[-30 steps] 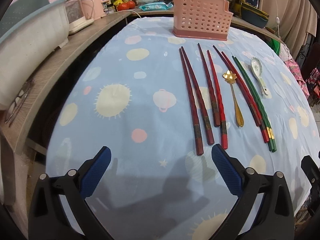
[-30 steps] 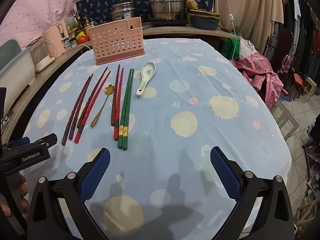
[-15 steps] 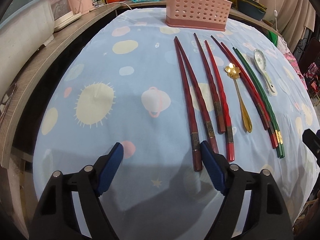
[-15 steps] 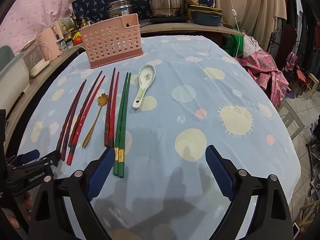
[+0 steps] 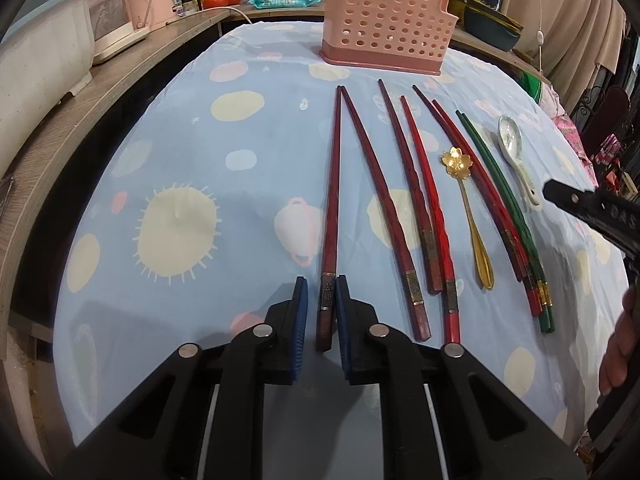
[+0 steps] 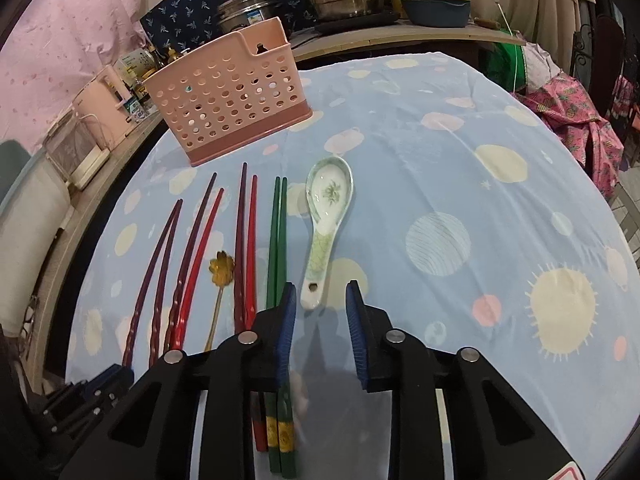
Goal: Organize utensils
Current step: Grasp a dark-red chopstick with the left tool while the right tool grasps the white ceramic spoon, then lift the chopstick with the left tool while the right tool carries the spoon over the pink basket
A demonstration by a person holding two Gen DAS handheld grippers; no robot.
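Left wrist view: left gripper [image 5: 321, 308] has just been closing, pads flanking the slim dark-red lacquered chopstick [image 5: 330, 216], gold-banded end between them.

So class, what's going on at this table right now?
A person holds tongs in each hand over utensils laid in a row on a blue patterned tablecloth. The left tongs have just been closing around the end of the leftmost dark red chopstick. The right tongs have been closing too, nothing between them, just short of the white ceramic spoon. The pink perforated plastic holder waits behind.
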